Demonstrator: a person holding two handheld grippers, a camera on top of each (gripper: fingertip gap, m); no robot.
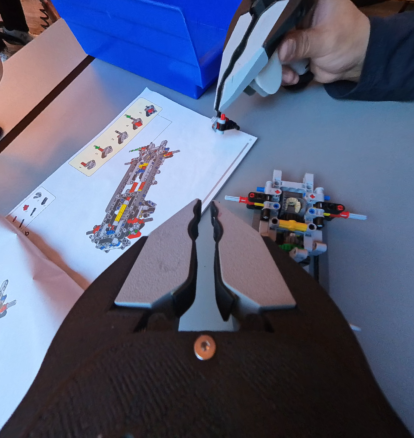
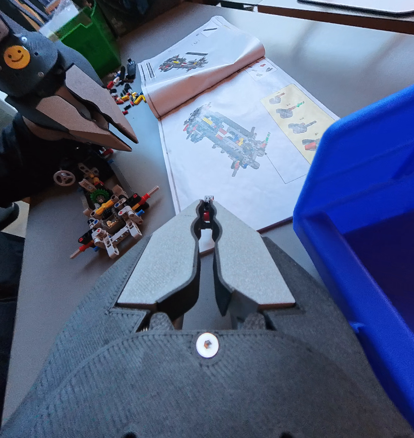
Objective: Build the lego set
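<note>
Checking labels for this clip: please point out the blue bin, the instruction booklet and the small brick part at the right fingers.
blue bin (image 1: 139, 42), left wrist view, front wall.
instruction booklet (image 1: 196, 166), left wrist view, blank page area.
small brick part (image 1: 225, 123), left wrist view, its middle.

The counter (image 1: 343, 147) is smooth, matt grey laminate. On it the open instruction booklet (image 1: 182, 166) is thin white paper with a soft sheen, one page curling. At the counter's far edge the blue bin (image 1: 153, 47) is glossy moulded plastic. The brick model (image 1: 293, 213) is hard, shiny plastic in many colours. Both tongs, left (image 1: 206, 206) and right (image 2: 206, 203), have rough, ridged printed plastic bodies, grainy matt grey fingers (image 2: 172, 248) and a bright metal screw (image 2: 207, 344).
</note>
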